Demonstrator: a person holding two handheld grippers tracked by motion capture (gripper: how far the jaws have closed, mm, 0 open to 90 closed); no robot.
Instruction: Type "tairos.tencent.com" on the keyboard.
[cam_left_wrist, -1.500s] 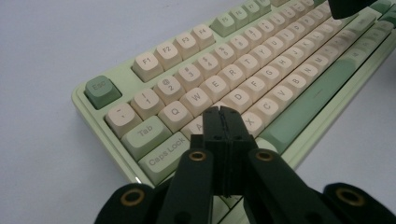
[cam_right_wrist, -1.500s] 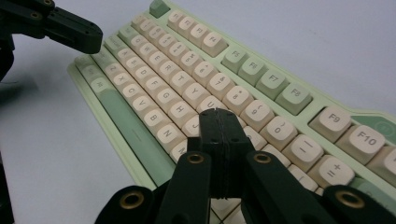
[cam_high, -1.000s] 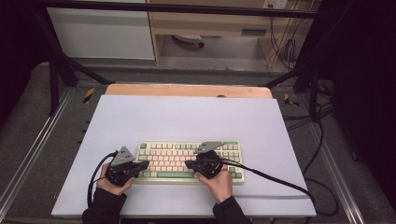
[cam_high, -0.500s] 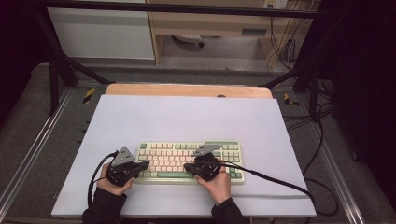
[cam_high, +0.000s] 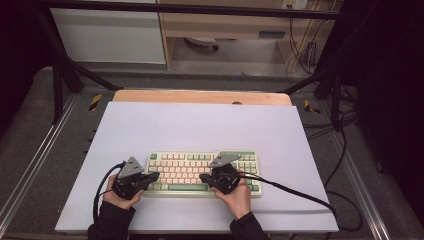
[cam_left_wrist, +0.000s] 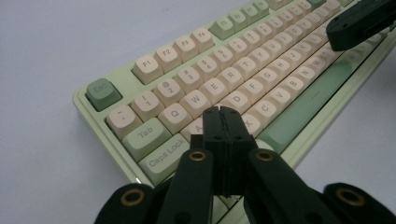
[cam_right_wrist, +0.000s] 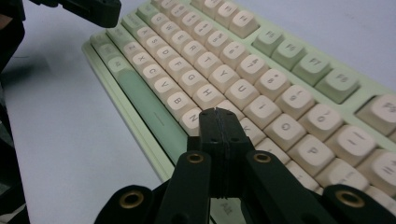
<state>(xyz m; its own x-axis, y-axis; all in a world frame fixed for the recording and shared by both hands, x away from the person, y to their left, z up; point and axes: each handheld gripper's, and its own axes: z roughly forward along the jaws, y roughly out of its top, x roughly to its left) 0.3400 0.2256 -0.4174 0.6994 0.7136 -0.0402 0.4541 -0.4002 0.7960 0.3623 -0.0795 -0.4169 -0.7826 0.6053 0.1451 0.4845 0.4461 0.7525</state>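
A pale green keyboard (cam_high: 190, 167) with cream keys lies on the white table top (cam_high: 200, 125) near its front edge. My left gripper (cam_high: 154, 176) rests at the keyboard's left end, jaws shut with nothing between them. In the left gripper view its tips (cam_left_wrist: 221, 112) hover over the keys beside Caps Lock (cam_left_wrist: 163, 153). My right gripper (cam_high: 204, 178) is over the keyboard's right half, also shut and empty. In the right gripper view its tips (cam_right_wrist: 218, 113) sit above the lower letter rows of the keyboard (cam_right_wrist: 224, 70), close to the green space bar (cam_right_wrist: 149, 112).
A wooden strip (cam_high: 200, 96) runs along the table's far edge. The right gripper's black cable (cam_high: 300, 192) trails over the table to the right. Metal frame rails flank the table, and cables (cam_high: 345, 130) hang at the right.
The right gripper has shifted very slightly over the keys. The left gripper has kept still, and both stay shut.
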